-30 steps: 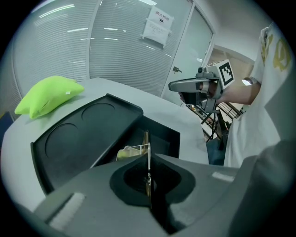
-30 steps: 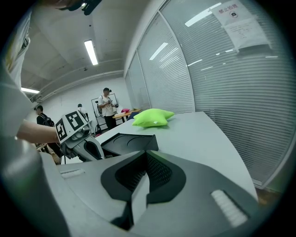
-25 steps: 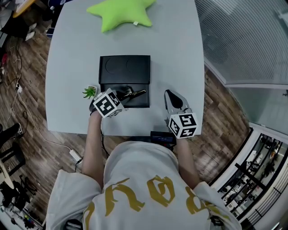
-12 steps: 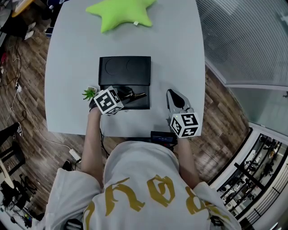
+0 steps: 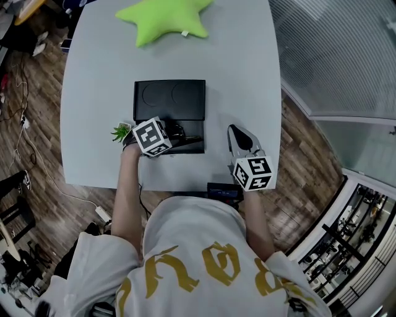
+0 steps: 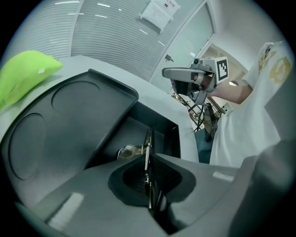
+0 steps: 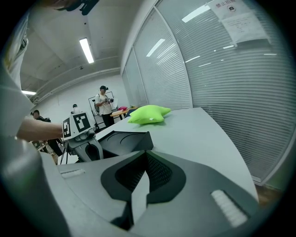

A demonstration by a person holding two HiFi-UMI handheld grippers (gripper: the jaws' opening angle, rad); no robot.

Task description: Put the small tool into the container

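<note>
The black container [image 5: 195, 144] sits mid-table with its lid [image 5: 169, 99] folded open behind it. My left gripper [image 5: 175, 134] hangs over the open tray, shut on the small tool [image 6: 147, 149], a thin metal piece whose tip points down into the tray [image 6: 172, 139]. Something shiny [image 6: 128, 151] shows inside the tray beside the tool; I cannot tell whether it belongs to the tool. My right gripper [image 5: 239, 138] rests on the table to the right of the container, shut with nothing in it [image 7: 142, 183].
A green star cushion [image 5: 167, 18] lies at the far side of the table. A small potted plant [image 5: 122, 130] stands just left of the container. A dark device [image 5: 224, 189] sits at the near table edge. People stand in the background [image 7: 104, 104].
My left gripper has shifted a little left and lower, bringing the tool's tip from the tray's right edge down inside it. The right gripper has barely moved.
</note>
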